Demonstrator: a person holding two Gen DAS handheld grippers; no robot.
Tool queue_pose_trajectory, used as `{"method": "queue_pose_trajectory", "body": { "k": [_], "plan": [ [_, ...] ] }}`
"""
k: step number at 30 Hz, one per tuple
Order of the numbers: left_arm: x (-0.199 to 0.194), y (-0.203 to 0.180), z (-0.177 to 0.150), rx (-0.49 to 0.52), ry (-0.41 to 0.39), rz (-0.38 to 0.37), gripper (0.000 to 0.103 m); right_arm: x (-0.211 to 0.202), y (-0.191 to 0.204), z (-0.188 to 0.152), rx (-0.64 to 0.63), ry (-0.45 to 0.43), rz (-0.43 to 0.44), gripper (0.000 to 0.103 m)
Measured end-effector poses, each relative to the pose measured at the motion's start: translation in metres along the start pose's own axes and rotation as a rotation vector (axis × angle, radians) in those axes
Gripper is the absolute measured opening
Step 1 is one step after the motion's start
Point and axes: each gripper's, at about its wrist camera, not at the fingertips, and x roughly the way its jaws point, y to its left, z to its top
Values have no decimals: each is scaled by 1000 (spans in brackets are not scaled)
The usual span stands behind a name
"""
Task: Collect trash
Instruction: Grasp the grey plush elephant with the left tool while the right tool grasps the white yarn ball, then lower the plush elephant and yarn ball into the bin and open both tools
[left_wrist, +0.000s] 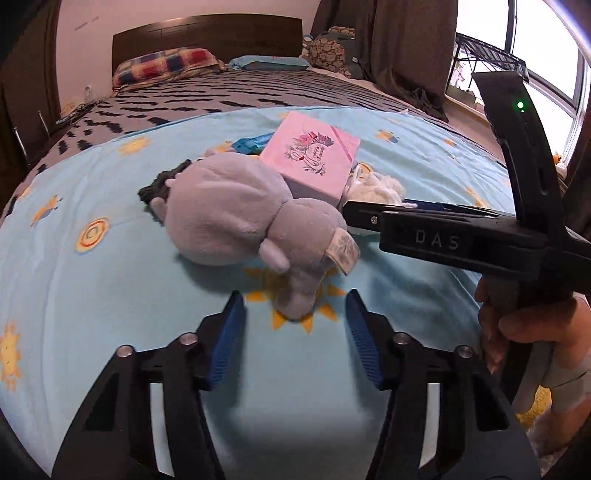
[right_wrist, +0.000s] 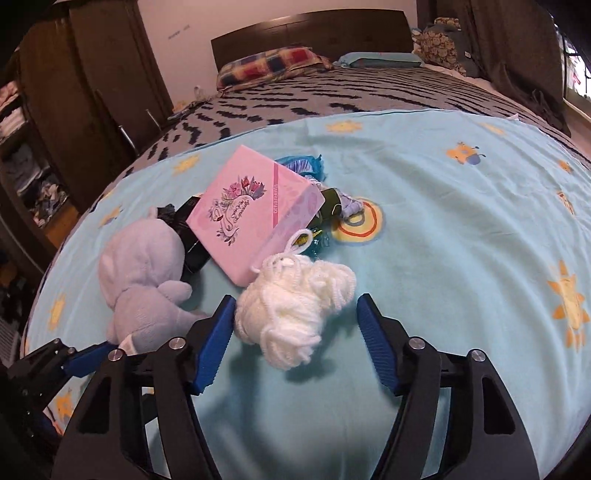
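A heap lies on the light blue sheet (left_wrist: 92, 295): a grey-blue plush toy (left_wrist: 229, 210), a pink flowered box (left_wrist: 314, 158) leaning on it, a ball of white yarn (right_wrist: 295, 310), a black item (right_wrist: 192, 236) under the box and blue wrappers (right_wrist: 303, 164) behind. My left gripper (left_wrist: 294, 297) is open, and the plush's lower limb reaches between its blue pads without touching them. My right gripper (right_wrist: 297, 300) is open around the yarn; the left pad is against the yarn and the right pad stands apart. In the left wrist view the right gripper (left_wrist: 349, 214) reaches in from the right, a hand (left_wrist: 535, 325) on its handle.
The sheet covers the foot of a bed with a grey patterned cover (left_wrist: 258, 92), pillows (left_wrist: 166, 64) and a dark headboard (left_wrist: 207, 33). A dark wardrobe (right_wrist: 92, 74) stands left, curtains (left_wrist: 406, 48) and a window (left_wrist: 546, 55) right. The left gripper's finger (right_wrist: 88, 354) shows at the lower left.
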Motion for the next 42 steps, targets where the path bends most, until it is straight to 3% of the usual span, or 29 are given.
{"method": "queue_pose_trajectory", "body": {
  "k": [1,7,19,31,42],
  "plan": [
    [4,1,1,-6,2,-7,44,1,-1,1,5,0,1,52],
    [14,4,7,-14,-13,-28,20,-1,-2,0,-9,-5,1,47],
    [-13,-2,-8,-3,-35,12,17,-38,-9,-20,-8,-43,-7,45],
    [-84,-27,-49,18,-93,2,17,-98,7,-61,-21,-94,35,45],
    [-147,-50,-98,29,-135,-27,17,-158,24,-119,-57,-121,56,45]
  ]
}}
